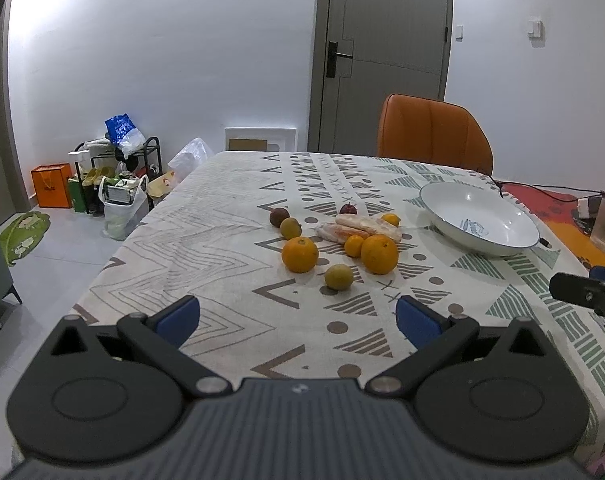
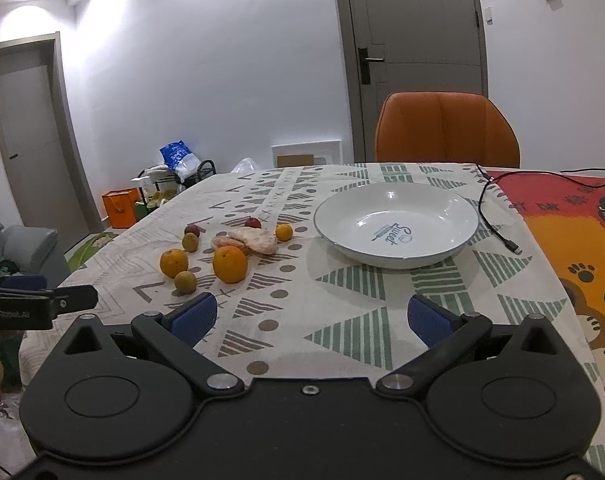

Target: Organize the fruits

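blue-padded left hand-held gripper (image 1: 298, 318) hovers spread wide above the tablecloth (image 1: 222, 240).

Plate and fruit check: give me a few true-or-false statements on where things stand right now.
1. The white plate holds no fruit. True.
2. The left gripper is shut on an orange. False: its fingers are spread wide with nothing between them.
3. The fruit pile lies left of the plate on the tablecloth. True.
4. The black cable lies inside the plate. False: it lies on the cloth, right of the plate.
5. The right gripper is open. True.
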The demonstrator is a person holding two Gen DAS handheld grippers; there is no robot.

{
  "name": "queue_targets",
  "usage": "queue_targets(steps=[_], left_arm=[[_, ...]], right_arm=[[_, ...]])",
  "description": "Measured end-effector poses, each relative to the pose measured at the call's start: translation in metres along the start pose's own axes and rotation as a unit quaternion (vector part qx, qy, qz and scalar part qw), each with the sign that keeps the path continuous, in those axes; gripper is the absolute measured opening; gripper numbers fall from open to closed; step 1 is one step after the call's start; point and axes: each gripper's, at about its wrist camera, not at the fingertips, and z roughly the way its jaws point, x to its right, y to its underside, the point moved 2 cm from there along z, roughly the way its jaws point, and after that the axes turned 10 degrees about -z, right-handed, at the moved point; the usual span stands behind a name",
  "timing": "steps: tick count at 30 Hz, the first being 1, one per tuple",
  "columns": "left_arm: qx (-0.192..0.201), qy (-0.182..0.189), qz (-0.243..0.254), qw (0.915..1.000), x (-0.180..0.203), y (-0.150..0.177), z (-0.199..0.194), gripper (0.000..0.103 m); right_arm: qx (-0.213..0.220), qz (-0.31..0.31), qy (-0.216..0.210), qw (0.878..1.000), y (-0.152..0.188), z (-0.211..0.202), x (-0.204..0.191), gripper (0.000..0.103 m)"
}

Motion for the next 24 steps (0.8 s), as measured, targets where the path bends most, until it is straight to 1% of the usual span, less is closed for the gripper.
queue_targets(steps=[3, 7, 10, 24], left_arm=[[-0.005, 0.001, -0.006, 1.0000, -0.0018, -0.0004, 0.0033, 0.103], [-0.008, -0.011, 0.001, 0.9999, -0.0016, 0.0011, 0.0069, 0.103], [-0.012, -0.009, -0.008, 0.9998, -0.0045, 0.0014, 0.0083, 0.103], [-0.006, -0.009, -0.001, 0.9999, -0.0003, 0.0009, 0.0052, 0.103]], right_arm=[[-0.006, 0.001, 0.009, 1.000, -0.0005, 0.0021, 0.0005, 0.103], [-0.002, -0.001, 0.011, 1.000, -0.0003, 0.0002, 0.0006, 0.103], [-0.005, -0.002, 0.011, 1.000, -0.0002, 0.0005, 0.0003, 0.103], [-0.002, 0.002, 0.006, 1.000, 0.0009, 0.0002, 0.0011, 0.103]])
